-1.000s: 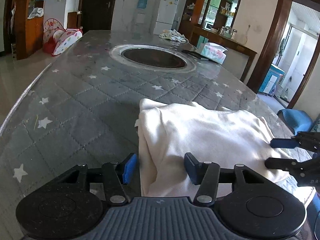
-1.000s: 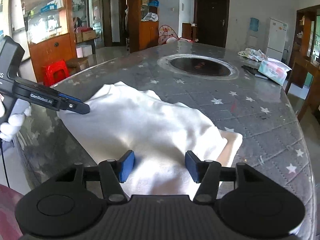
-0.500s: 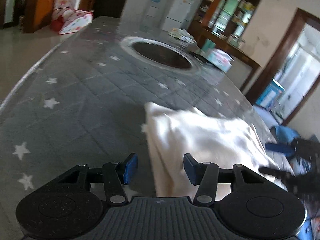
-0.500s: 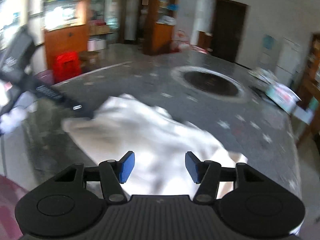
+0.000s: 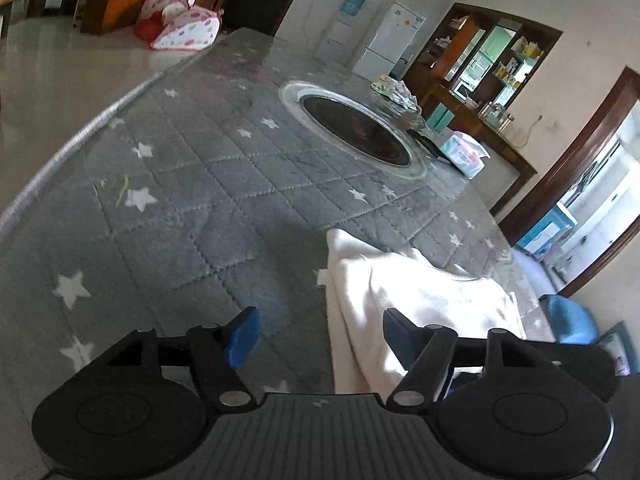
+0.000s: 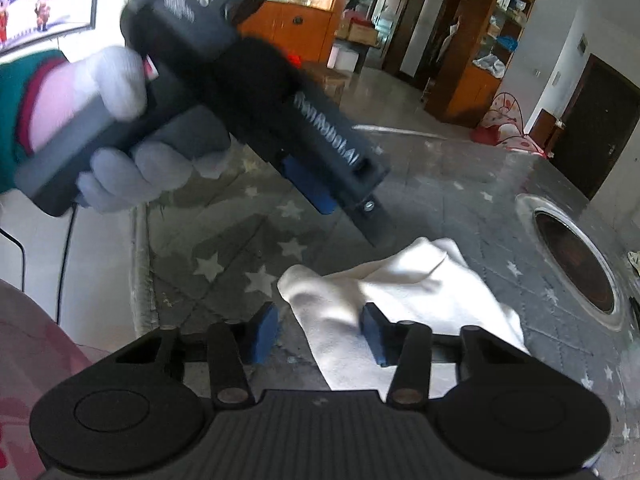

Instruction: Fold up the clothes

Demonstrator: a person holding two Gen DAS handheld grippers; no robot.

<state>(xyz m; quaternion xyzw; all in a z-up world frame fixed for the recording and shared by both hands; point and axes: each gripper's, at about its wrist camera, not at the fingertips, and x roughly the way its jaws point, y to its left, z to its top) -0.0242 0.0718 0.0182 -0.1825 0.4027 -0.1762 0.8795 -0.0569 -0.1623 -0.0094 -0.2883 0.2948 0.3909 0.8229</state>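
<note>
A folded cream-white garment (image 5: 416,304) lies on the grey star-patterned quilted table cover (image 5: 192,208). My left gripper (image 5: 318,334) is open and empty, with the garment's left edge between its blue pads, the right pad (image 5: 394,324) over the cloth. In the right wrist view the garment (image 6: 400,300) lies near the table's near edge. My right gripper (image 6: 320,330) is open and empty, its jaws astride the garment's left corner. The left gripper's body (image 6: 280,120), held by a white-gloved hand (image 6: 132,152), hovers above and left of the garment.
A round dark inset with a metal rim (image 5: 356,128) sits mid-table, also in the right wrist view (image 6: 576,260). A tissue pack (image 5: 464,152) and crumpled cloth (image 5: 394,92) lie at the far side. The table edge (image 6: 140,272) runs close on the left.
Both grippers have swung left and tilted. The right view now looks toward the garment's left corner, with the left gripper close in front. Both stay open.
</note>
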